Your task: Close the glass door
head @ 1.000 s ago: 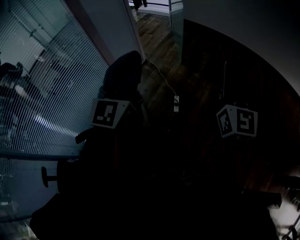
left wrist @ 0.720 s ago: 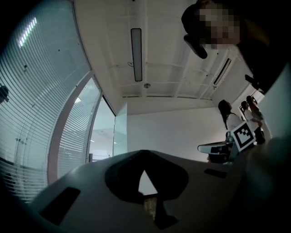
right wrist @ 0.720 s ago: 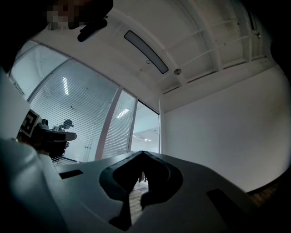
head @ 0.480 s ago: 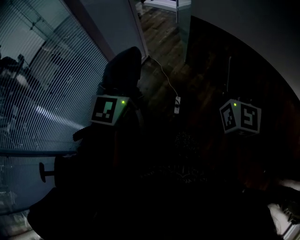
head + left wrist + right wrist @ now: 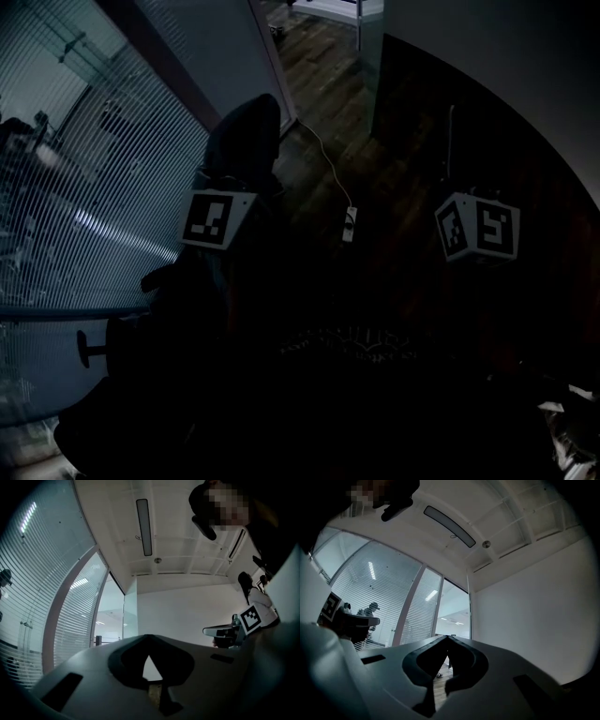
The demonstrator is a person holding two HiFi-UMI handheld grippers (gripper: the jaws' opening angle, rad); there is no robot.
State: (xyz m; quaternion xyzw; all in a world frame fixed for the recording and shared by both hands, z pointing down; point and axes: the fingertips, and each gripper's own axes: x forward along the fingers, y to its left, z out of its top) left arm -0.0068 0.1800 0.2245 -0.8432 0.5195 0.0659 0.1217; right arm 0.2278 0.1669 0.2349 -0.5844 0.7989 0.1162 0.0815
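I'm holding the left gripper (image 5: 149, 637) and the right gripper (image 5: 448, 637) with their jaws pressed together, pinching nothing, both pointing toward the doorway ahead. The glass door (image 5: 131, 613) is standing open beside the white wall, past the striped glass partition (image 5: 84, 187) on my left.

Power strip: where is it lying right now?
In the head view, the white power strip lies on the dark wooden floor near the centre, right of the striped glass wall, its cable trailing up-picture.
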